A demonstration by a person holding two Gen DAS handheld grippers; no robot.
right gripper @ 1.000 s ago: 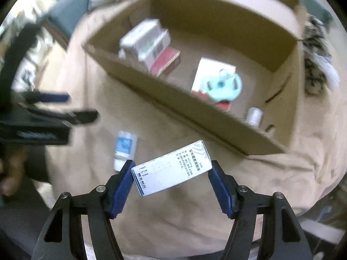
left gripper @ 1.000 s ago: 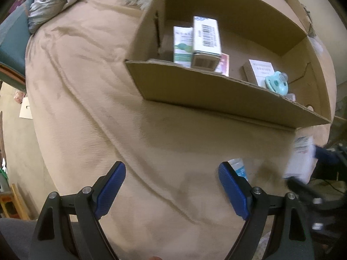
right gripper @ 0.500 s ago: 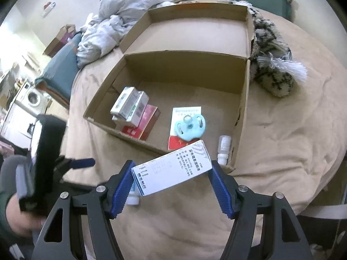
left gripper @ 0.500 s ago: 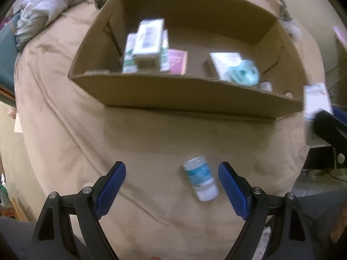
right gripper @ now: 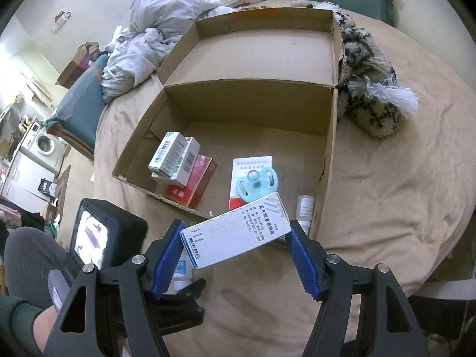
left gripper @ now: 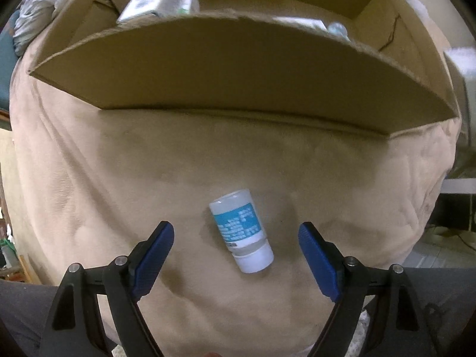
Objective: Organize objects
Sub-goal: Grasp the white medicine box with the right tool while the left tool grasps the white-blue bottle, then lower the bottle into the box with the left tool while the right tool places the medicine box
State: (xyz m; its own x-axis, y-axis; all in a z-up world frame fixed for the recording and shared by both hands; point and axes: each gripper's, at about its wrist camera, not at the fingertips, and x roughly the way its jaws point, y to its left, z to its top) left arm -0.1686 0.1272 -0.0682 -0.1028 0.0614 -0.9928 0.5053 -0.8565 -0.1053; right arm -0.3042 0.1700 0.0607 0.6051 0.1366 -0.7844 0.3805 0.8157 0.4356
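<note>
Bed (right gripper: pixel 386 178) carries open cardboard box (right gripper: pixel 327 148), already part filled. Right hand-held gripper (right gripper: pixel 235 247) clamps white medicine carton (right gripper: pixel 235 235) endwise, poised to drop in. Left hand-held gripper (left gripper: pixel 235 238), jaws just narrowing, unclenched, straddles small bottle (left gripper: pixel 241 232) lying outside the box; label unreadable.

Left gripper (left gripper: pixel 236 238): pointed straight down, blue-padded jaws spread apart and just narrowed slightly, a small bottle (left gripper: pixel 241 230) lying between them untouched. Right gripper (right gripper: pixel 235 248): angled downward, jaws clamped on the ends of a white carton (right gripper: pixel 235 235), held tilted.
</note>
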